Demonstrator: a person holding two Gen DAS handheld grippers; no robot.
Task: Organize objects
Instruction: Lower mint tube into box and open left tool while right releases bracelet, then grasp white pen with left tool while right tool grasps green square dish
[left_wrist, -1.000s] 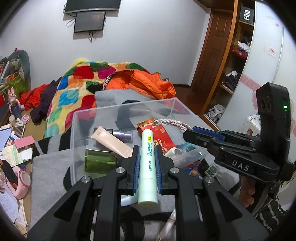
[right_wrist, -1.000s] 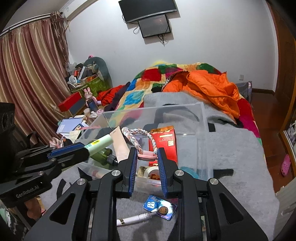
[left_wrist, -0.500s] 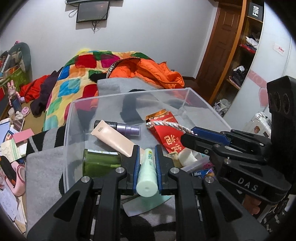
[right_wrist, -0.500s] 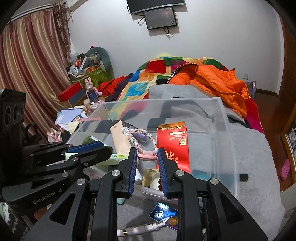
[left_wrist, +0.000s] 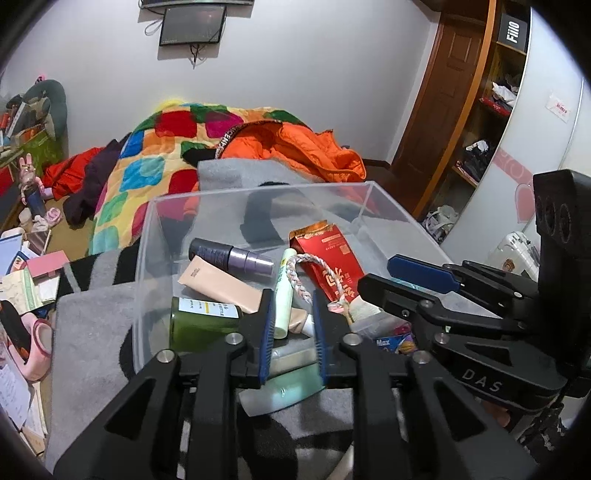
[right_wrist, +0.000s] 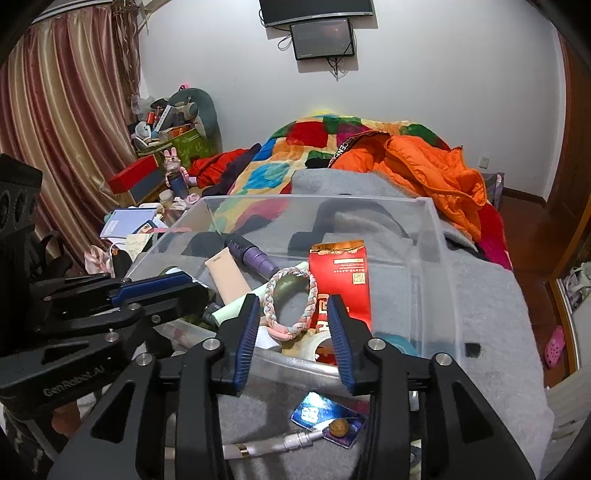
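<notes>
Left gripper (left_wrist: 291, 332) jaws opening, pale green tube (left_wrist: 283, 295) lying loose between them inside clear bin (left_wrist: 147, 266), probably no contact. Right gripper (right_wrist: 291, 332) opening too, braided band (right_wrist: 291, 301) free between its pads. Grey blanket (right_wrist: 480, 314) beneath, patchwork quilt (right_wrist: 295, 147) upper centre.

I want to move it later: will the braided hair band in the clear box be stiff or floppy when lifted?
Probably floppy: the braided hair band drapes over the items beneath it. Likely light, being thin cord. It may snag on the red packet that it overlaps.
</notes>
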